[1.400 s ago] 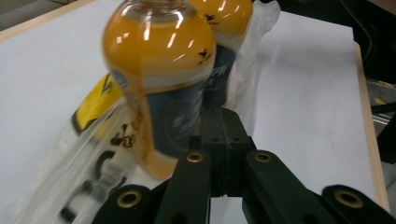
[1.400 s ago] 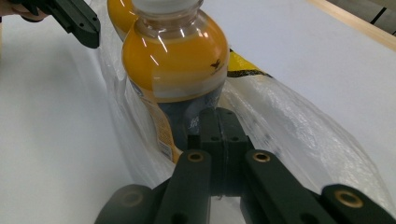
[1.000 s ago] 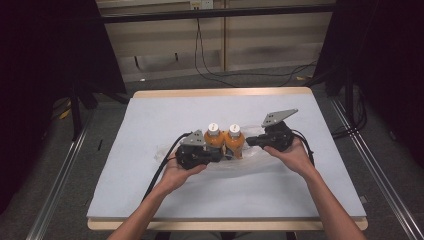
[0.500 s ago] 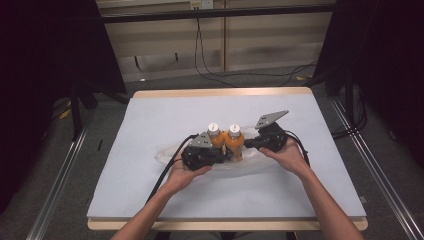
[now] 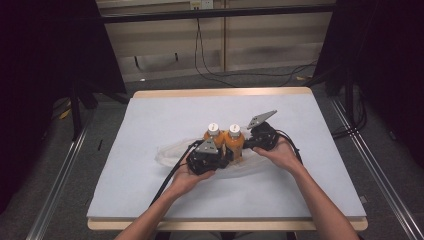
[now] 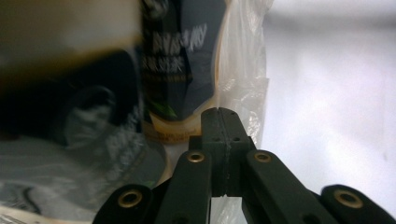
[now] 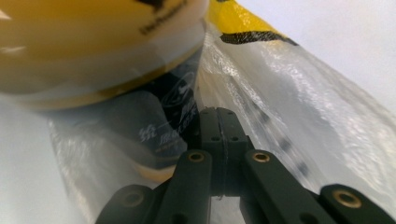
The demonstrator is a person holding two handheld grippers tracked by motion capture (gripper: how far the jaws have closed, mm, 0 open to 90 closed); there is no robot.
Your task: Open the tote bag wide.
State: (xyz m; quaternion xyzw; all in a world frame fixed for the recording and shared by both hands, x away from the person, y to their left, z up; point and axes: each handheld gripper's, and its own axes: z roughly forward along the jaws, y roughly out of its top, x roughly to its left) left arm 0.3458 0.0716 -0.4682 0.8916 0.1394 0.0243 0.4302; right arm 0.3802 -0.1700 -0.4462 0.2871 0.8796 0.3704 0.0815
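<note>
Two orange bottles with white caps, one and the other, stand side by side mid-table inside a clear plastic bag. My left gripper is low at the bottles' left and front. Its jaws are shut, and the bag's film seems pinched at the tip beside a dark-labelled bottle. My right gripper comes in from the bottles' right. Its jaws are also shut, with bag film wrapped around them, under an orange bottle.
A white mat covers the table, which has a wooden rim. Metal rails run along both sides on the floor. Cables lie on the floor behind the far edge. The grippers' black cables trail over the mat toward the near edge.
Both grippers have sunk a little and drawn in toward the bottles, the right one more. The bottles have stayed where they were. Both pairs of jaws remain shut.
</note>
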